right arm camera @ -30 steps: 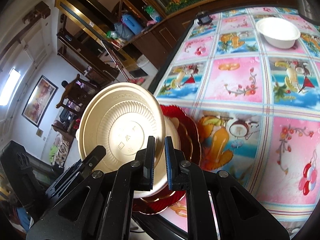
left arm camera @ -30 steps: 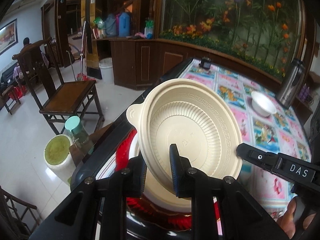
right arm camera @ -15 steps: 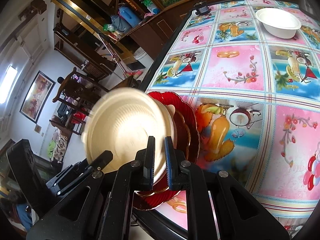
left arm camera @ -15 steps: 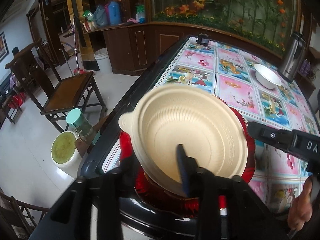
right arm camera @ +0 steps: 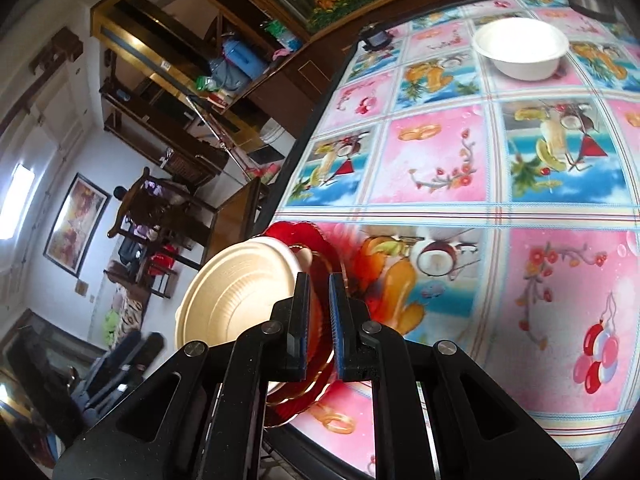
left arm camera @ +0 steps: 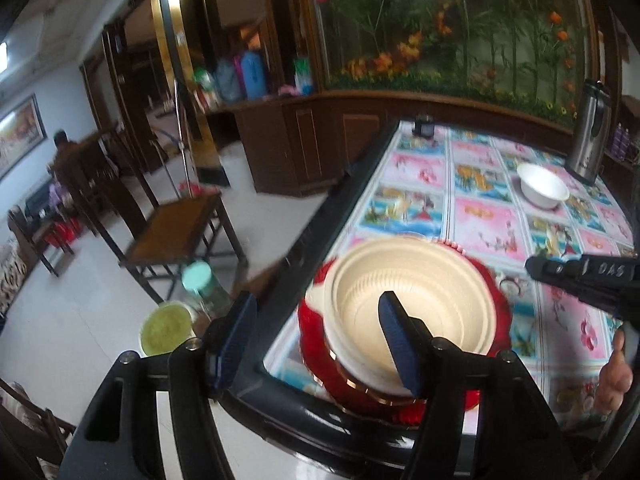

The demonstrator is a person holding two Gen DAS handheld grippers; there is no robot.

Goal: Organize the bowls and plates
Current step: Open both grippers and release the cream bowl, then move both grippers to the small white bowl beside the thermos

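Above the cream bowl (left arm camera: 412, 304), left tool (left arm camera: 316, 340) opening, empty; right tool (right arm camera: 319, 312) closed.

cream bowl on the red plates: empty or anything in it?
Empty. The left wrist view looks straight into the cream bowl: bare ribbed bottom, nothing inside. It sits on the red plates.

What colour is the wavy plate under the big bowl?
Red, with a thin gold line: the wavy plate under the beige bowl shows best in the left wrist view.
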